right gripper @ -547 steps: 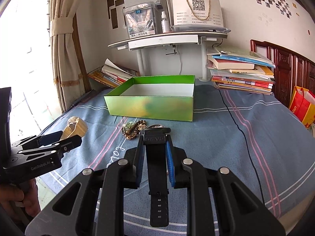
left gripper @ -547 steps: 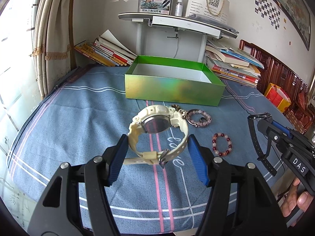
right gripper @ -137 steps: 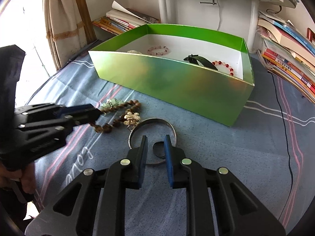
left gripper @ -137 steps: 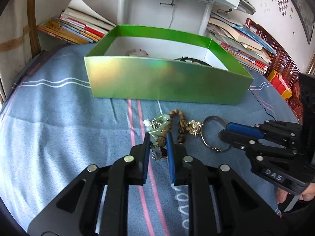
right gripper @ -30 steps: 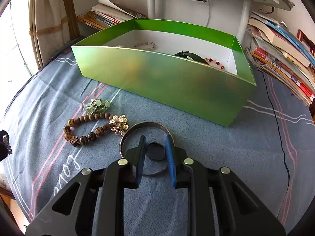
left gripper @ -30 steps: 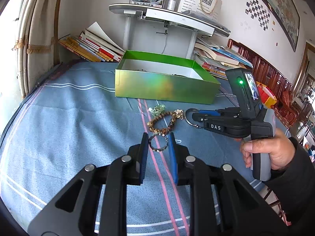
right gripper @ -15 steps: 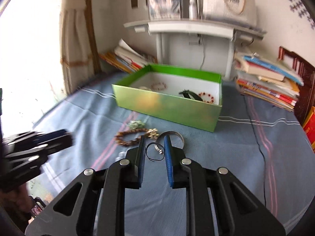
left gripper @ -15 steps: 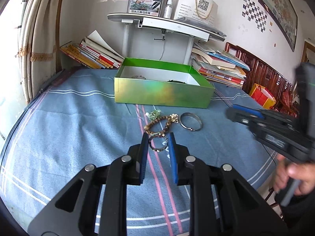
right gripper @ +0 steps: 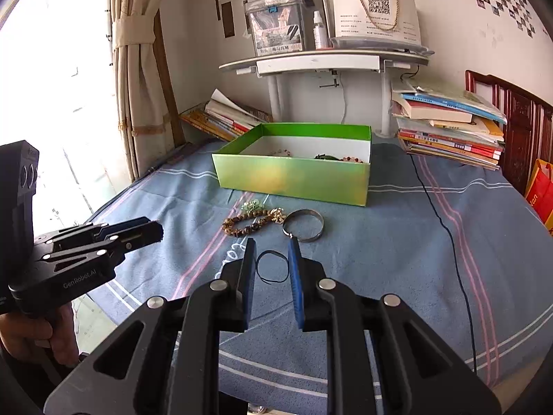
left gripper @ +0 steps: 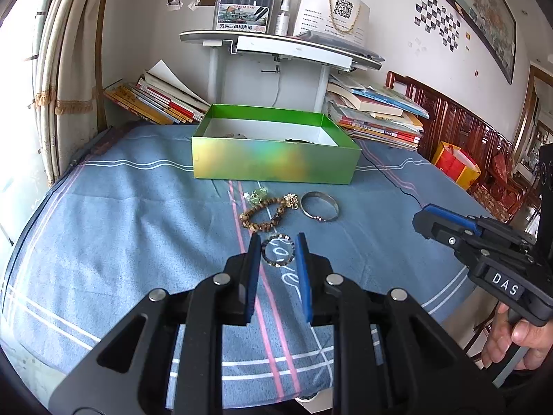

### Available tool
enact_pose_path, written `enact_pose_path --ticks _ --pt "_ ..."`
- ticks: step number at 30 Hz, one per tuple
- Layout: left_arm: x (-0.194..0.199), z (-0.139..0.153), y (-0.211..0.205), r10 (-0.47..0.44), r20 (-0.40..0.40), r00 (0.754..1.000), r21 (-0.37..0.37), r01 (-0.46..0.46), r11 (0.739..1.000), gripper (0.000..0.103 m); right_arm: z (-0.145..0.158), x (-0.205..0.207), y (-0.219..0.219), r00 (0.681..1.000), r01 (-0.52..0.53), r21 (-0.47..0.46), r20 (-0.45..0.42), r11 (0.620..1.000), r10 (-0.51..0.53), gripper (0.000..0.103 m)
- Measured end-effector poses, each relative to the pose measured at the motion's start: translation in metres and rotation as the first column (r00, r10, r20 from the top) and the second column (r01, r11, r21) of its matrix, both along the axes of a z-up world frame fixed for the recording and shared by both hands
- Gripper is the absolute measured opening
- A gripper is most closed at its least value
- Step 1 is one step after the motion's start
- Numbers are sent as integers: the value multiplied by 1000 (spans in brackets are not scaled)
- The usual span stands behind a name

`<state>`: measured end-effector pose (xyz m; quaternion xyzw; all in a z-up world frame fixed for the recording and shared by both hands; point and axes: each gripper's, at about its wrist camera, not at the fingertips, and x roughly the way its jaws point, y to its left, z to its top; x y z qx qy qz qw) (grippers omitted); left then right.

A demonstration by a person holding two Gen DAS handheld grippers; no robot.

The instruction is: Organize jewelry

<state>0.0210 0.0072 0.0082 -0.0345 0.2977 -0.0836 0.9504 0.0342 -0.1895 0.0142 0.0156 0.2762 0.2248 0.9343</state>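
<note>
Both hands are mid-carry right now. The left tongs (left gripper: 277, 254) are pinched down on a small beaded ring (left gripper: 277, 255), and the right tongs (right gripper: 271, 265) are squeezed onto a thin black loop (right gripper: 272, 265), both lifted off the blue bedspread (left gripper: 121, 224). The green box (left gripper: 276, 159) sits at 12 o'clock, already holding a few pieces. A brown bead bracelet (left gripper: 266, 212) and a silver bangle (left gripper: 319, 206) lie just in front of it. Next I'd guess: carry both over the rim and let go inside.
</note>
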Motion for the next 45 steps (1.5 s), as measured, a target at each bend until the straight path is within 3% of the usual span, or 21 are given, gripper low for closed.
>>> enact_pose_path --ticks 31,37,41,45 --pt "12 6 2 -7 -4 1000 1 7 1000 20 1 15 0 1000 -1 -3 -4 1000 1 19" --pt "48 28 2 -4 32 999 19 4 1000 20 20 47 2 999 -11 -1 43 1000 11 19" --pt "108 48 6 14 52 999 30 -16 999 20 42 89 11 996 -27 11 89 1000 26 19" --pt "181 58 18 57 33 998 57 -58 997 20 50 159 29 997 -41 21 64 999 40 19"
